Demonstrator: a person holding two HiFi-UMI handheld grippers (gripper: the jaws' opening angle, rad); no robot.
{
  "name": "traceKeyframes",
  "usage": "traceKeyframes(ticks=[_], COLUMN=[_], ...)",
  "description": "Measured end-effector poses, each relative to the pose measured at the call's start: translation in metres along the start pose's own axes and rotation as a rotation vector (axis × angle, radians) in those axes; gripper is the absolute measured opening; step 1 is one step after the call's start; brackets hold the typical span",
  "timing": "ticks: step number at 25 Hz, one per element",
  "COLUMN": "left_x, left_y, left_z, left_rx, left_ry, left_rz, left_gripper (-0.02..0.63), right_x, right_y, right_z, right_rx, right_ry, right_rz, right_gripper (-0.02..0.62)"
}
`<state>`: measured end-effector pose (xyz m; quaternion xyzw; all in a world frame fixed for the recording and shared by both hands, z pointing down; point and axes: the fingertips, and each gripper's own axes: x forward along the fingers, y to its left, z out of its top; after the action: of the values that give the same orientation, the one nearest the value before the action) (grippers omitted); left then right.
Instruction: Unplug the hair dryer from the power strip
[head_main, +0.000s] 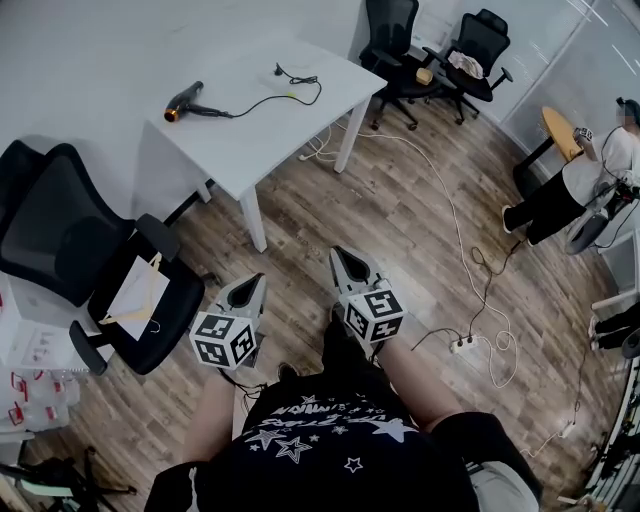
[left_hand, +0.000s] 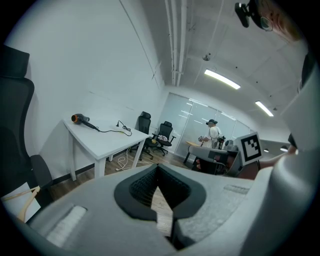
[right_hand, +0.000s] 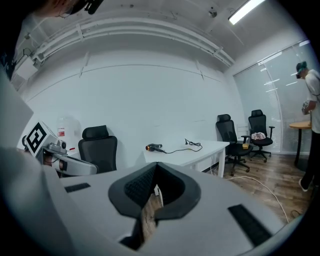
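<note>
Room: You stand in an office with a wood-plank floor (head_main: 400, 200). A plain white wall (head_main: 90, 50) fills the upper left of the head view.
Table: A white table (head_main: 250, 130) sits in the upper middle of the head view, well apart from you.
Hair dryer: The black hair dryer (head_main: 184, 102), with its orange-ringed nozzle, lies on the table's left end, in the upper left of the frame. In both gripper views it shows small, above the jaw tips.
Cord: Its black cord (head_main: 262, 101) snakes to the right across the tabletop. The plug (head_main: 279, 69) lies loose on the table near the far edge.
Power strip: A white power strip (head_main: 462, 345) lies on the floor at the lower right of the head view, just right of your right leg and well apart from the table. A white cable (head_main: 450, 210) runs to it from under the table.
Left gripper: Your left gripper (head_main: 255, 282) is low at the lower centre and aimed toward the table. Its jaws meet tip to tip with nothing between them.
Right gripper: Your right gripper (head_main: 341, 256) is just beside the left one. Its jaws are closed too, and it grips nothing.
Near chair: A black office chair (head_main: 60, 230) stands at the left edge, with a sheet of paper (head_main: 135, 285) and a wooden hanger (head_main: 128, 316) on its seat.
Far chairs: Two more black chairs (head_main: 395, 40) stand at the top right.
Person: Another person (head_main: 585, 175) stands at the right edge.
</note>
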<state>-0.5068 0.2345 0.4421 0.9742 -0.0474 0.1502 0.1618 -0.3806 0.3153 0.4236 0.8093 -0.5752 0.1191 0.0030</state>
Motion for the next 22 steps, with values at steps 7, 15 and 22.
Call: traceKeyframes(ticks=[7,15,22], left_x=[0.058,0.144,0.203], left_y=[0.01,0.013,0.009], left_z=[0.019,0.058,0.075], left_rx=[-0.006,0.007,0.005], left_ry=[0.004,0.01,0.024], left_rz=[0.062,0.118,0.165], left_gripper=[0.006,0.006,0.006], right_x=[0.041,0.102,0.127], right_y=[-0.058,-0.153,-0.209], right_z=[0.01,0.036,0.044], right_rx=[0.015,0.049,0.059], right_ry=[-0.007,-0.022,-0.007], right_rz=[0.062,0.093,0.141], right_gripper=[0.009,0.009,0.009])
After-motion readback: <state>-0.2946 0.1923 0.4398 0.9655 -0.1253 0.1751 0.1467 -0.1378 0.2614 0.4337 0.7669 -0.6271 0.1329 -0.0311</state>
